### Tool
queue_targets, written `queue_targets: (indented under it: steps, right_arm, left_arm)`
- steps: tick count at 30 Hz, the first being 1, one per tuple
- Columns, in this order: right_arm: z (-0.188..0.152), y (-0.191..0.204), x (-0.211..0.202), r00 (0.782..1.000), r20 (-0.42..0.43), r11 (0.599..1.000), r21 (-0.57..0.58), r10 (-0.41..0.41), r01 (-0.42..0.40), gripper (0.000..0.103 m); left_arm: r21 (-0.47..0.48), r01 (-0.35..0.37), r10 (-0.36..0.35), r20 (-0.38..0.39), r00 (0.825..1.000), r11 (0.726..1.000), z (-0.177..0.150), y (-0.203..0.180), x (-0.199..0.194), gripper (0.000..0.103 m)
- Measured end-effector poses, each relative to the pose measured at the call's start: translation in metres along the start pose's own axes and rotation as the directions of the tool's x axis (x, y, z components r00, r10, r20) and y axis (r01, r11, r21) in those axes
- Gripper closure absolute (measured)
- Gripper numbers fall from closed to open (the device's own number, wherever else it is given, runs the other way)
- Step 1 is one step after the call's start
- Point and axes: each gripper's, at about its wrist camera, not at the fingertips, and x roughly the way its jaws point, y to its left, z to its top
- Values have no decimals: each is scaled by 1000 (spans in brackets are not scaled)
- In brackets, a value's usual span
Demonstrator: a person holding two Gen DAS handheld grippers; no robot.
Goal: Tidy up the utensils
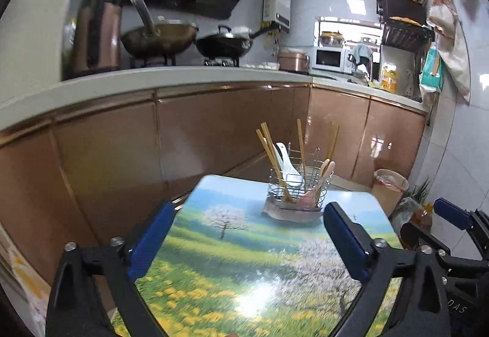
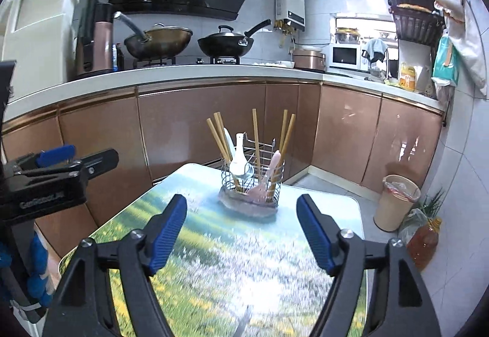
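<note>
A wire utensil holder (image 1: 298,185) (image 2: 253,181) stands near the far edge of a small table (image 1: 244,260) (image 2: 232,260) printed with a meadow picture. It holds several wooden chopsticks (image 1: 269,150) (image 2: 218,135), a white spoon (image 1: 287,164) (image 2: 238,156) and a pink spatula (image 1: 321,184) (image 2: 269,175). My left gripper (image 1: 249,221) hovers over the near part of the table, open and empty, well short of the holder. My right gripper (image 2: 243,214) is open and empty too, likewise short of the holder. Each gripper shows at the edge of the other's view.
Brown kitchen cabinets (image 1: 214,129) with a white counter (image 2: 183,71) run behind and to the right of the table. Two woks (image 2: 159,42) sit on the stove. A beige bin (image 2: 395,202), an oil bottle (image 2: 424,245) and bags stand on the floor at the right.
</note>
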Motion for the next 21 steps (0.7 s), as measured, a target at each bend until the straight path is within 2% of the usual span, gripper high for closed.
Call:
queue_targets:
  steps: [8,21]
  right_arm:
    - [-19,5,-49,999,33,999,27,-30,29,25]
    - [-43,0,-86,994,62,994,61,-92,89,24]
  left_arm:
    - [38,-27,26,50,998,999,-22,2,-54,0]
    - [62,-5,1,54,999,998,-48,6,-85,0]
